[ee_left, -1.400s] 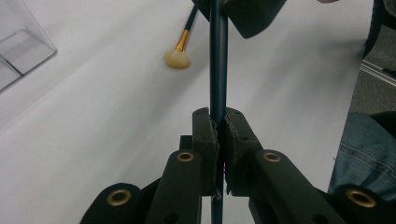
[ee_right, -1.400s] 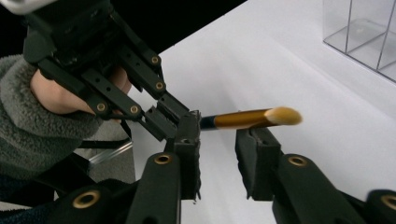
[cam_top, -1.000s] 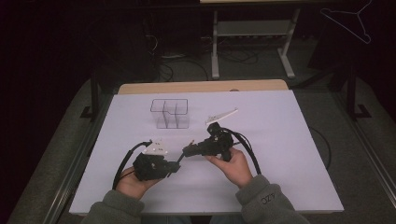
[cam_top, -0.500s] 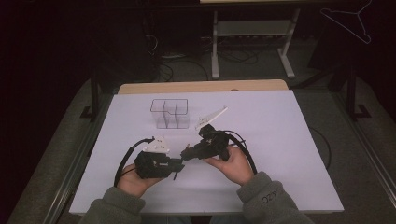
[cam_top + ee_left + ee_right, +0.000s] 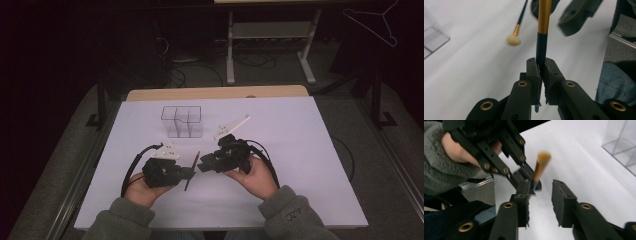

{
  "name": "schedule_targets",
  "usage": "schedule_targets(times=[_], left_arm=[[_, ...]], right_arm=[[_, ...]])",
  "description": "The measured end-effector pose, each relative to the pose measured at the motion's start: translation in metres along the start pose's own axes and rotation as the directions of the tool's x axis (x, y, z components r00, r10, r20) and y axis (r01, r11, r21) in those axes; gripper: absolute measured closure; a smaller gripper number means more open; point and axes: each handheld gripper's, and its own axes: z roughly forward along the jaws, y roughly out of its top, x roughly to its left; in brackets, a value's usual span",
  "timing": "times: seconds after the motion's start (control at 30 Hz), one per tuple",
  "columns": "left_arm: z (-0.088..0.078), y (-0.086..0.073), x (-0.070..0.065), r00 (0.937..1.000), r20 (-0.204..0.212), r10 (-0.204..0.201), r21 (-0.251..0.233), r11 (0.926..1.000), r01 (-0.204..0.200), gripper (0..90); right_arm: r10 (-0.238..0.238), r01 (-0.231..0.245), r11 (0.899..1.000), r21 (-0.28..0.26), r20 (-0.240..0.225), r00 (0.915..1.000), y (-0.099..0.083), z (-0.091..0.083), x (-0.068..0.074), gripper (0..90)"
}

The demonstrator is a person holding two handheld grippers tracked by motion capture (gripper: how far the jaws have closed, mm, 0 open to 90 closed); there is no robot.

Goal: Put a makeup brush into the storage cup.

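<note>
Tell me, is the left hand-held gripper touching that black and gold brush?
Touching. In the left gripper view, the left hand-held gripper has both pads pressed against the black handle of the brush, with no gap on either side.

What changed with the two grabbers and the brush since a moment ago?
The right gripper has just opened its jaws and let go of the brush. The left gripper keeps the brush pinched. The clear box and the second brush on the table stayed put.

The left black two-jaw tool (image 5: 186, 172), gripped in the person's left hand (image 5: 142, 187), was clamped shut. The right black two-jaw tool (image 5: 202, 164), cradled in the right hand (image 5: 255, 175), faced it closely, its jaws having just been opening, gap visible between them.
</note>
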Motion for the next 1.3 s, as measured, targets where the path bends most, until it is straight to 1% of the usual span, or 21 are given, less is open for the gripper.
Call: schedule_targets(times=[0.03, 0.07, 0.1, 0.13, 0.17, 0.2, 0.23, 0.37, 0.43, 0.6, 0.63, 0.7, 0.73, 0.8, 0.83, 0.9, 0.93, 1.17, 1.23, 1.27, 1.3], left_arm=[[-0.001, 0.0, 0.002, 0.9999, 0.002, -0.01, 0.001, 0.9999, 0.01, 83.4], [-0.001, 0.0, 0.004, 1.0, -0.003, -0.008, -0.003, 1.0, 0.008, 83.4], [-0.002, 0.0, 0.005, 0.9998, -0.003, -0.017, -0.004, 0.9998, 0.017, 83.5], [-0.002, 0.0, 0.005, 0.9998, -0.003, -0.017, -0.004, 0.9998, 0.017, 83.4], [-0.003, 0.0, 0.008, 0.9997, -0.007, -0.025, -0.013, 0.9996, 0.025, 83.4], [-0.004, 0.0, 0.009, 0.999, -0.006, -0.044, -0.016, 0.9989, 0.044, 83.4], [-0.004, 0.0, 0.009, 0.999, -0.006, -0.044, -0.016, 0.9989, 0.044, 83.5], [-0.01, 0.003, 0.018, 0.9972, -0.016, -0.073, -0.031, 0.9969, 0.072, 83.4], [-0.012, 0.004, 0.022, 0.9967, -0.02, -0.079, -0.035, 0.9963, 0.078, 83.4], [-0.016, 0.008, 0.028, 0.9945, -0.037, -0.099, -0.047, 0.9942, 0.097, 83.4], [-0.016, 0.008, 0.028, 0.9945, -0.037, -0.099, -0.047, 0.9942, 0.097, 83.5], [-0.018, 0.01, 0.031, 0.9939, -0.047, -0.099, -0.048, 0.9941, 0.097, 83.4], [-0.019, 0.011, 0.032, 0.9935, -0.049, -0.103, -0.05, 0.9937, 0.101, 83.4], [-0.02, 0.013, 0.034, 0.9926, -0.054, -0.109, -0.054, 0.9929, 0.106, 83.4], [-0.021, 0.014, 0.035, 0.993, -0.058, -0.103, -0.054, 0.9935, 0.1, 83.4], [-0.022, 0.016, 0.037, 0.9919, -0.067, -0.108, -0.055, 0.993, 0.105, 83.4], [-0.023, 0.017, 0.039, 0.992, -0.071, -0.104, -0.056, 0.9934, 0.1, 83.4], [-0.029, 0.026, 0.047, 0.9876, -0.102, -0.119, -0.07, 0.9912, 0.113, 83.4], [-0.031, 0.028, 0.05, 0.9871, -0.111, -0.116, -0.059, 0.9922, 0.11, 83.4], [-0.031, 0.029, 0.05, 0.9853, -0.114, -0.127, -0.069, 0.9904, 0.12, 83.4], [-0.032, 0.03, 0.052, 0.9851, -0.12, -0.123, -0.065, 0.9911, 0.116, 83.4]], right_arm=[[0.001, -0.001, 1.0, 0.004, 0.007, 1.0, -0.002, -0.002, 0.0, 62.6], [-0.004, 0.004, 1.0, 0.003, 0.02, 0.9998, -0.004, -0.004, -0.001, 61.4], [-0.002, 0.002, 1.0, 0.001, 0.024, 0.9997, -0.005, -0.006, -0.001, 60.2], [-0.005, 0.005, 1.0, 0.001, 0.038, 0.9993, -0.007, -0.008, -0.001, 60.2], [-0.005, 0.005, 1.0, 0.0, 0.049, 0.9988, -0.009, -0.01, -0.002, 58.3], [-0.003, 0.004, 1.0, -0.003, 0.057, 0.9984, -0.012, -0.012, -0.002, 57.2], [-0.001, 0.001, 1.0, -0.003, 0.068, 0.9977, -0.014, -0.015, -0.002, 55.7], [0.001, -0.001, 1.0, -0.004, 0.105, 0.9945, -0.024, -0.025, -0.005, 51.1], [-0.006, 0.007, 1.0, -0.004, 0.132, 0.9912, -0.03, -0.03, -0.006, 49.2], [0.011, -0.01, 1.0, -0.006, 0.178, 0.9839, -0.043, -0.042, -0.009, 44.7], [0.011, -0.01, 1.0, -0.006, 0.178, 0.9839, -0.043, -0.042, -0.009, 44.7], [0.023, -0.021, 1.0, -0.011, 0.202, 0.9792, -0.051, -0.047, -0.01, 42.3], [0.021, -0.019, 1.0, -0.012, 0.21, 0.9774, -0.054, -0.049, -0.011, 41.8], [0.024, -0.022, 1.0, -0.012, 0.223, 0.9746, -0.059, -0.053, -0.012, 39.9], [0.031, -0.028, 0.999, -0.015, 0.229, 0.9729, -0.062, -0.055, -0.013, 39.4], [0.037, -0.032, 0.999, -0.022, 0.24, 0.9701, -0.068, -0.059, -0.014, 37.6], [0.043, -0.038, 0.999, -0.025, 0.248, 0.9679, -0.071, -0.061, -0.015, 36.6], [0.067, -0.06, 0.998, -0.033, 0.286, 0.9559, -0.088, -0.072, -0.019, 34.3], [0.066, -0.059, 0.998, -0.032, 0.298, 0.9523, -0.091, -0.076, -0.019, 33.4], [0.072, -0.065, 0.997, -0.034, 0.302, 0.9506, -0.093, -0.078, -0.019, 33.1], [0.069, -0.061, 0.997, -0.035, 0.305, 0.9497, -0.095, -0.08, -0.02, 32.6]])
